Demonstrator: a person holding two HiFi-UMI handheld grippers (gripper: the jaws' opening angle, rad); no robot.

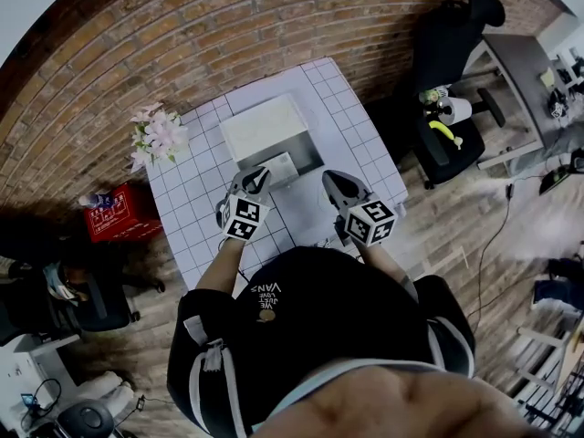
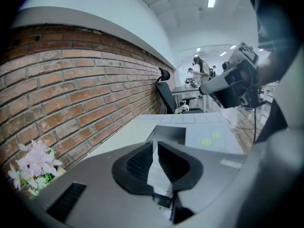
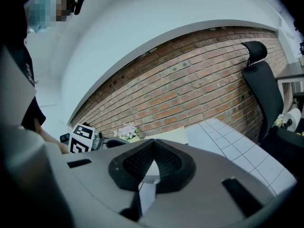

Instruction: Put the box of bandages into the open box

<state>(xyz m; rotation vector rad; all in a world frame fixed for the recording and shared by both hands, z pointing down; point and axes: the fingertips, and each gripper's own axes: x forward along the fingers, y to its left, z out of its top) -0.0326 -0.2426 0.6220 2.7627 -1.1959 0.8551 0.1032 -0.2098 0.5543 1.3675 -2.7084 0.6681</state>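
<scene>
The open box (image 1: 308,153) stands on the white gridded tabletop (image 1: 196,217), toward the far side. Its pale lid is raised on the side away from the person and its grey inside is open to view.

The left tool (image 1: 256,175) is at the near edge of the open box, a little left of its middle, pointing in toward it. In the left gripper view its jaws stand almost together with only a narrow, even gap. A thin white thing with faint print fills that gap, so this tool is clamped on it. This is the box of bandages (image 1: 281,167). In the head view it shows as a small pale box at the tool's tip, over the near rim of the open box. Whether it touches the rim or the inside, I cannot tell.

The right tool (image 1: 336,182) is near the open box's right front corner, apart from it, over bare tabletop. In the right gripper view its jaw tips meet, with nothing between them.

A bunch of pale pink flowers (image 1: 157,135) stands to the left of the open box, at the tabletop's edge. A red crate (image 1: 117,213) sits on the floor further left of the box. A black office chair (image 1: 447,44) stands well to the right of the box. Beyond the box runs a brick wall (image 1: 228,26).
</scene>
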